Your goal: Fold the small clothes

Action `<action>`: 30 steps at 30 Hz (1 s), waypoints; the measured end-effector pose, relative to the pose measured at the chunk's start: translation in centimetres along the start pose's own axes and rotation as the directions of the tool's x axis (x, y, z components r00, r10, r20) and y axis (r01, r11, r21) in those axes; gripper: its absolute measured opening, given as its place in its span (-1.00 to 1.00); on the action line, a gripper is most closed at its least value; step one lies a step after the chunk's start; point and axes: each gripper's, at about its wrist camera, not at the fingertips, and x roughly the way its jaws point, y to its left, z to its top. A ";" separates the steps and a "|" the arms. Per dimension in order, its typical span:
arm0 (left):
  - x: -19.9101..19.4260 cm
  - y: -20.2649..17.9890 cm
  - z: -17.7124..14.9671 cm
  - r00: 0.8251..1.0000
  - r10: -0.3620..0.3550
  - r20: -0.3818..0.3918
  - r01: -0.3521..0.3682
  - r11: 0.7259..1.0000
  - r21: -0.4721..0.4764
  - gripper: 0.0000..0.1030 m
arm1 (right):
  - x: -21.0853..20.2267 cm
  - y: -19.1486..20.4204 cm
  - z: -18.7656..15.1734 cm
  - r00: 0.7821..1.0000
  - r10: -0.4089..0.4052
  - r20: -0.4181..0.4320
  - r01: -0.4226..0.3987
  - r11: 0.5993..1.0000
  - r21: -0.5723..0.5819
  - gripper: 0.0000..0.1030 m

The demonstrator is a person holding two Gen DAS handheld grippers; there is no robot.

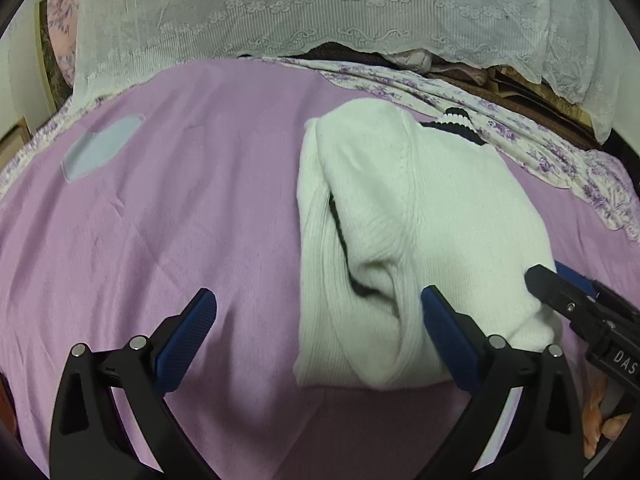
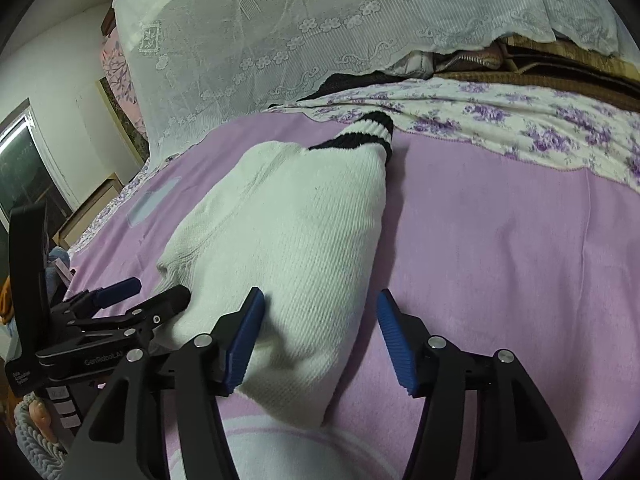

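A white knitted sweater with a black-striped collar lies folded into a long bundle on the purple blanket. My left gripper is open and empty, its jaws wide over the bundle's near left edge. In the right wrist view the sweater lies ahead and left. My right gripper is open and empty, its left finger against the bundle's near right corner. The right gripper also shows at the right of the left wrist view, and the left gripper shows in the right wrist view.
A white lace cover drapes over stacked bedding at the back. A floral purple sheet borders the blanket on the far right. A pale grey patch sits on the blanket at left. A window and wall are at far left.
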 end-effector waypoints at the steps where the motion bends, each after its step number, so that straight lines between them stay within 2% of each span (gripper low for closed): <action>1: -0.1 0.3 -0.1 1.000 -0.016 -0.006 0.016 1.000 -0.012 0.92 | -0.1 -0.2 -0.1 1.000 0.009 -0.005 -0.009 1.000 0.010 0.19; 4: -0.9 1.6 -0.4 0.997 -0.074 -0.001 0.074 0.995 -0.066 0.92 | -1.0 -0.6 -0.3 0.999 0.032 0.009 -0.032 0.999 0.036 0.23; 7: -1.9 3.2 -0.3 0.987 -0.157 0.029 0.160 0.979 -0.128 0.92 | -2.1 -0.8 -0.4 0.999 0.046 0.029 -0.048 0.997 0.058 0.29; 9: -2.2 4.2 0.3 0.971 -0.237 0.039 0.240 0.955 -0.175 0.92 | -2.4 -1.2 -0.3 0.998 0.058 0.036 -0.060 0.995 0.076 0.35; 12: -1.5 4.5 1.7 0.945 -0.326 0.018 0.323 0.923 -0.209 0.92 | -2.2 -1.8 0.1 0.995 0.093 0.028 -0.096 0.989 0.112 0.42; 15: 0.0 3.8 3.2 0.932 -0.363 -0.022 0.351 0.913 -0.208 0.92 | -1.3 -2.9 0.7 0.991 0.135 0.010 -0.135 0.976 0.174 0.43; 19: 3.1 2.9 4.6 0.923 -0.375 -0.088 0.352 0.914 -0.204 0.91 | 0.1 -4.6 1.6 0.983 0.186 -0.005 -0.178 0.948 0.264 0.43; 23: 6.8 3.3 4.8 0.879 -0.451 -0.155 0.400 0.874 -0.275 0.91 | 2.2 -5.6 2.4 0.970 0.241 -0.045 -0.215 0.923 0.319 0.43; 26: 8.0 4.2 5.3 0.838 -0.526 -0.143 0.462 0.824 -0.327 0.91 | 3.8 -5.5 3.3 0.958 0.282 -0.061 -0.246 0.910 0.333 0.43; 29: 9.3 4.4 6.2 0.785 -0.605 -0.130 0.530 0.766 -0.362 0.91 | 5.6 -5.2 4.5 0.944 0.320 -0.075 -0.278 0.899 0.337 0.43; 30: 9.6 4.4 6.5 0.777 -0.616 -0.130 0.540 0.759 -0.364 0.91 | 6.1 -5.1 4.8 0.941 0.329 -0.078 -0.285 0.897 0.337 0.43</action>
